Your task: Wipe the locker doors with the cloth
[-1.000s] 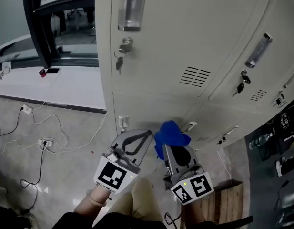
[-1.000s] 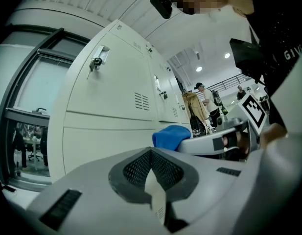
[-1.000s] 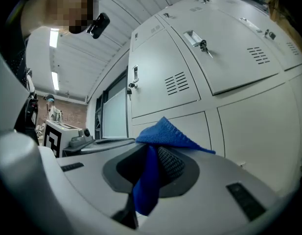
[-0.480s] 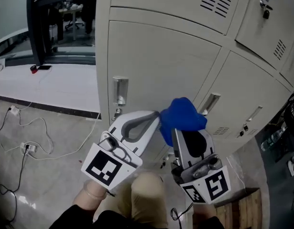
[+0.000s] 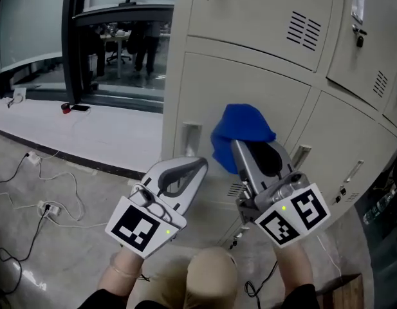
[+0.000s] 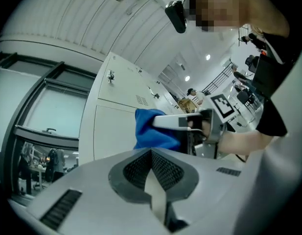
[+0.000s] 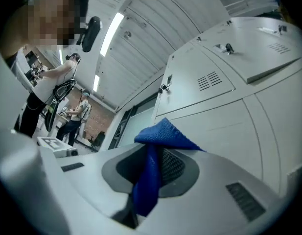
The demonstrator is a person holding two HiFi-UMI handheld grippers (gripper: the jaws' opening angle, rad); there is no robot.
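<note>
Head view: a bank of pale beige lockers [image 5: 262, 89] fills most of the picture, the doors stacked in rows with a slotted vent [image 5: 305, 29] on an upper one. To their left there's grey floor [image 5: 63, 237], with a white raised strip and dark-framed glass behind it.

The right hand-held gripper [image 5: 242, 148] is held up in front of a lower locker door, its jaws clamped on the blue cloth [image 5: 240, 129]. The cloth bunches above the jaw tips and sits right against that door, though I can't tell whether it actually touches. The right gripper view shows a fold of it hanging down between the jaws.

The left hand-held gripper [image 5: 199, 165] is just beside the right one, lower and to its left, jaws together with nothing in them.

A recessed handle [image 5: 190, 137] sits on the door left of the cloth, and thin cables [image 5: 31, 211] trail across the floor.
</note>
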